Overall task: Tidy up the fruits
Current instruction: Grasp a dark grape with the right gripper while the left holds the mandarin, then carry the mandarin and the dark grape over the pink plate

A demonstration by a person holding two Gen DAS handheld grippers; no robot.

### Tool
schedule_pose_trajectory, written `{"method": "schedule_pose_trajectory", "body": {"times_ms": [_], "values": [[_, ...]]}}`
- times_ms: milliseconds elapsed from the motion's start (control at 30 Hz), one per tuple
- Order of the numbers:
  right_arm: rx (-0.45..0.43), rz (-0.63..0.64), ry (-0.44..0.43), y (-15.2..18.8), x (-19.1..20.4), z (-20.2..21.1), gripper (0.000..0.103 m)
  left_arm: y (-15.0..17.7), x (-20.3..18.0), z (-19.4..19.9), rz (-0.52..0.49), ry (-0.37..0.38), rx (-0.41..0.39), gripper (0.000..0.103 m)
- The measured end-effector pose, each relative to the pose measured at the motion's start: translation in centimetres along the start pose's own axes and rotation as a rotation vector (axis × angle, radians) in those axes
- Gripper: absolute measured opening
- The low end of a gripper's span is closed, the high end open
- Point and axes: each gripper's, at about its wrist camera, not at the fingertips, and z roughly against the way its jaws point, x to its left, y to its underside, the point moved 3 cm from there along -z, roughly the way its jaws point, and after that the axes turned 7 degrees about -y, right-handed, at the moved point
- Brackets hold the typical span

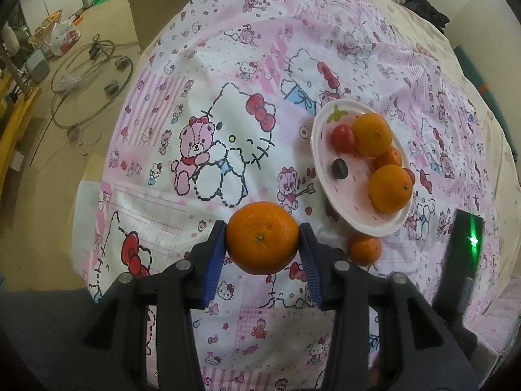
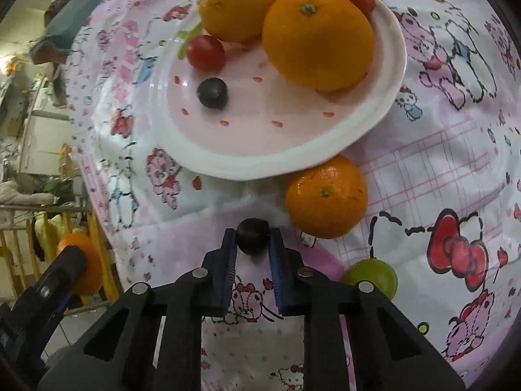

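My left gripper is shut on a mandarin and holds it above the cloth, left of the pink plate. My right gripper is shut on a dark grape, just in front of the plate. The plate holds oranges, cherry tomatoes and a dark grape. A loose mandarin lies against the plate's near rim; it also shows in the left wrist view. A green grape lies beside my right fingers.
A Hello Kitty cloth covers the table. The left gripper with its mandarin shows at the left edge of the right wrist view. The right gripper's body with a green light stands at the right. Floor clutter lies beyond the table's left edge.
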Motion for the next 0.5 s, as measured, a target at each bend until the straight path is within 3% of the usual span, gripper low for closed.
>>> {"method": "schedule_pose_trajectory", "body": {"times_ms": [233, 500], "values": [[-0.028, 0.097, -0.107, 1.0, 0.9, 4.6, 0.020, 0.2, -0.3, 0.2, -0.016, -0.018, -0.028, 0.040], [-0.123, 0.190, -0.132, 0.1, -0.5, 12.0, 0.020, 0.8, -1.7, 0.1, -0.080, -0.047, -0.058, 0.040]]}}
